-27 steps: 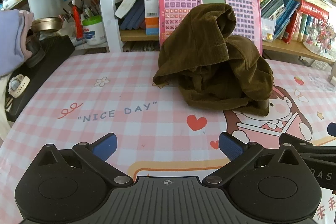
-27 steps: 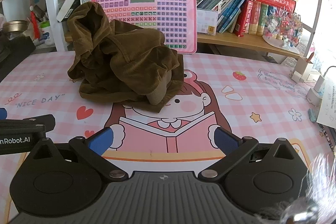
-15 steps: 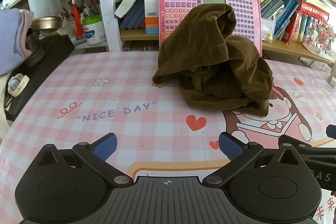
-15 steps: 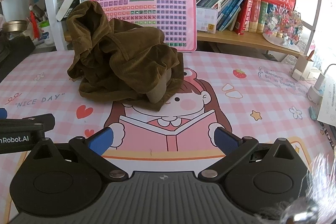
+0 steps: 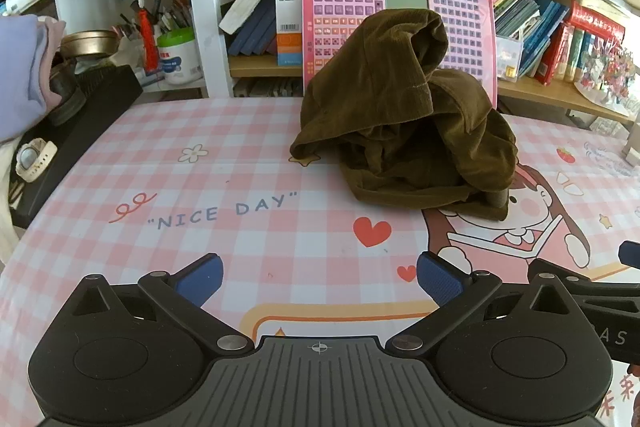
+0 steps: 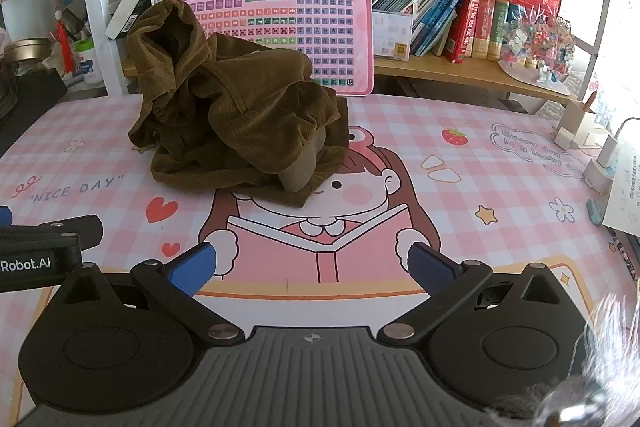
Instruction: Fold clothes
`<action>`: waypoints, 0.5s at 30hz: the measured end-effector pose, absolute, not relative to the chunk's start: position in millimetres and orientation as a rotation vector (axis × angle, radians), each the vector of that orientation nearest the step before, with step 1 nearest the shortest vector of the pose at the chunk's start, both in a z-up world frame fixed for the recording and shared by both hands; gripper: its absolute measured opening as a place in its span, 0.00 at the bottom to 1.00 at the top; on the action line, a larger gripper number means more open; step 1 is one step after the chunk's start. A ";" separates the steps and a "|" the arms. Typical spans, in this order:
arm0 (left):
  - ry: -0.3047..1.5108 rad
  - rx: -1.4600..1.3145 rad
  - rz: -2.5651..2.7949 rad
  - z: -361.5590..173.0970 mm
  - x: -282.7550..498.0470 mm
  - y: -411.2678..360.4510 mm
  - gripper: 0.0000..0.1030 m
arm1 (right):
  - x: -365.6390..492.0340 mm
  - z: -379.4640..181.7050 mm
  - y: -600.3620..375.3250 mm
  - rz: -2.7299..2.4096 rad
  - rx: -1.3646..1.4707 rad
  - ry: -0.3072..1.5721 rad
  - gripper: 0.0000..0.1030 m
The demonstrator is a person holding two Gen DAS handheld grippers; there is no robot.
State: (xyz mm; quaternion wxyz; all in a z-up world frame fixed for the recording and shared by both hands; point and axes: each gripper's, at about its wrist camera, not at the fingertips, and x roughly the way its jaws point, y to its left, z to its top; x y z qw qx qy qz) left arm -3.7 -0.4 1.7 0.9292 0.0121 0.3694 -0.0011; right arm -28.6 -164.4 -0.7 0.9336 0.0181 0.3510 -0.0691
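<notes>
The opening step of the folding task is being shown: a crumpled heap of olive-brown corduroy clothing (image 5: pixel 404 131) is lying untouched on the table, which is covered by a pink checked cartoon mat (image 5: pixel 224 187), and the heap is resting towards the far side, just in front of a pink children's learning tablet (image 6: pixel 280 23) that is propped against the bookshelf (image 6: pixel 460 75). The left tongs (image 5: pixel 318 277) and the right tongs (image 6: pixel 312 267) are both being held spread to their widest, side by side and tilted downwards over the near part of the mat, well apart from the garment; nothing is being gripped by either. Judged from this arrangement, the approach is being prepared and no fold is yet being made. The next move is being judged to call for both tongs to be advanced to the heap, an edge or corner to be pinched on each side, and the cloth to be drawn out flat before any crease is being attempted.
</notes>
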 end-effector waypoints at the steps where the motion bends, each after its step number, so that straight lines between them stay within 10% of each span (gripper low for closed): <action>1: 0.757 0.024 -0.002 1.7 -3.9 -0.4 1.00 | -29.0 -0.8 -164.3 -0.141 0.037 0.718 1.00; 15: 0.764 0.022 -0.005 2.2 -5.6 -0.2 1.00 | -32.8 -0.6 -164.4 -0.145 0.036 0.724 1.00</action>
